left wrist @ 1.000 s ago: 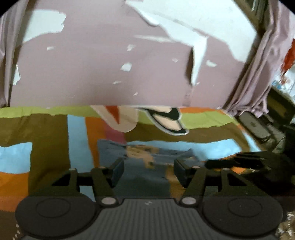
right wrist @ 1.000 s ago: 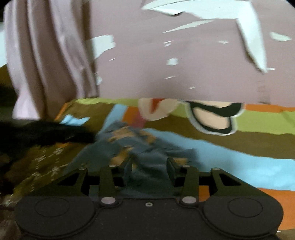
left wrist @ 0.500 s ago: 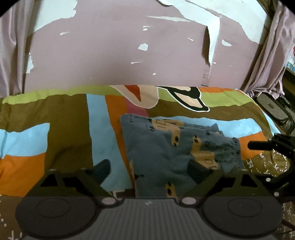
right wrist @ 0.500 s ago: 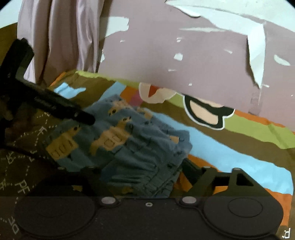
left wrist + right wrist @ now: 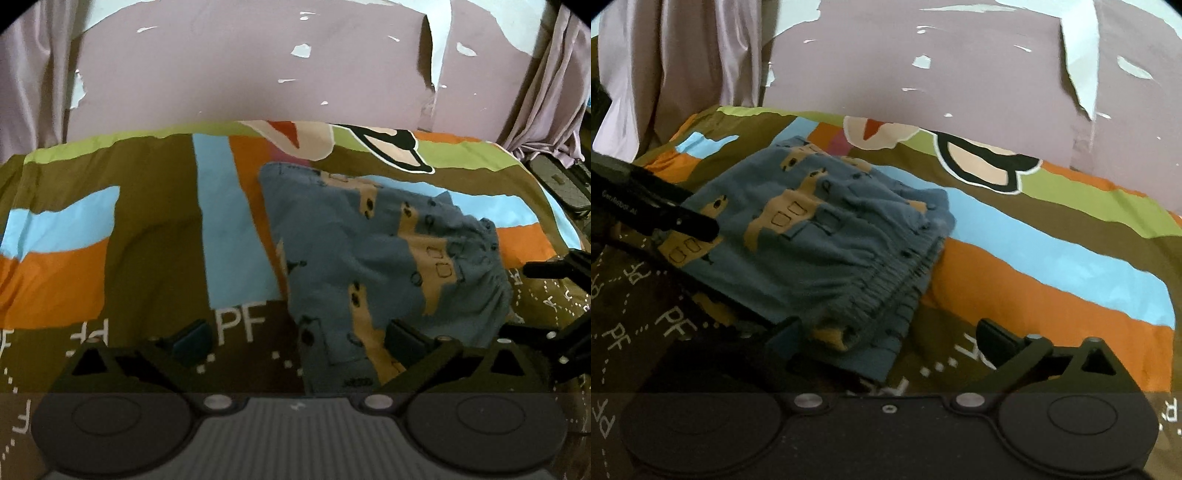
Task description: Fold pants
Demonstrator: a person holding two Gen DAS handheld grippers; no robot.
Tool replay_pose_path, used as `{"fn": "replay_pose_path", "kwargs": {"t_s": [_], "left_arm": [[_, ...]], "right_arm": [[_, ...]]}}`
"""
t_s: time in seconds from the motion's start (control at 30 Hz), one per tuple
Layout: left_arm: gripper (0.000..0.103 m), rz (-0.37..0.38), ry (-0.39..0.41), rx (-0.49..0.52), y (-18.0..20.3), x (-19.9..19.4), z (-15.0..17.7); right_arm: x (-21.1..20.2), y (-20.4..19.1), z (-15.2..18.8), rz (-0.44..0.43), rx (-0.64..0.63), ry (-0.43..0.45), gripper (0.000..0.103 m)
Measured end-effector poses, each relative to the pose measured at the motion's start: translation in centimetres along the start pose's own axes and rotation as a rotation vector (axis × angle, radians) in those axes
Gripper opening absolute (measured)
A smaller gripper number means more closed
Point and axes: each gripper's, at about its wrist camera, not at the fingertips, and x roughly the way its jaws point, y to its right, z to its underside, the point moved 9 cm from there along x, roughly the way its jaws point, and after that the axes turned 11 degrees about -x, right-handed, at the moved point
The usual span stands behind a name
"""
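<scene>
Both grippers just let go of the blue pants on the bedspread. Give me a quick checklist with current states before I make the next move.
1. left gripper clear of cloth: ok, jaws opening, pads not pressing the pants.
2. right gripper clear: ok, jaws opening, the waistband corner lies loose between the fingers.
3. Pants folded into a compact stack: ok, lying on the bedspread.
4. Fold neat: not ok, the elastic waistband edge is bunched.
5. Layers aligned underneath: cannot tell.
6. Grippers apart from each other: ok.
</scene>
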Motion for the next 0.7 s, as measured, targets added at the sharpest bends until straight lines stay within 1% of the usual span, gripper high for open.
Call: {"fn": "replay_pose_path", "kwargs": {"t_s": [0.13,0.27,0.47,0.57,0.7], "left_arm": [[0.103,0.001,-0.007,-0.001,-0.4,-0.5,0.2],[0.103,0.003,-0.018,-0.003,-0.7,-1.1,0.3],[0.103,0.015,-0.029,-0.027,-0.6,-1.9,0.2],[0.103,0.012,-0.027,-0.019,-0.4,-2.1,0.3],[0.103,0.009,-0.024,-0.001,-0.3,-2.2,0.7]], "right_arm": [[-1.4,1.7,0.1,0.009,0.094,0.04,0.102],[-1.7,3.1,0.0,0.009,0.169,0.052,0.102],[-1.0,3.7,-0.4,-0.05,0.255,0.049,0.102],[-0.7,3.5,-0.4,-0.065,0.275,0.044,0.102],[-0.5,2.9,-0.3,-0.07,0.257,0.035,0.102]]}}
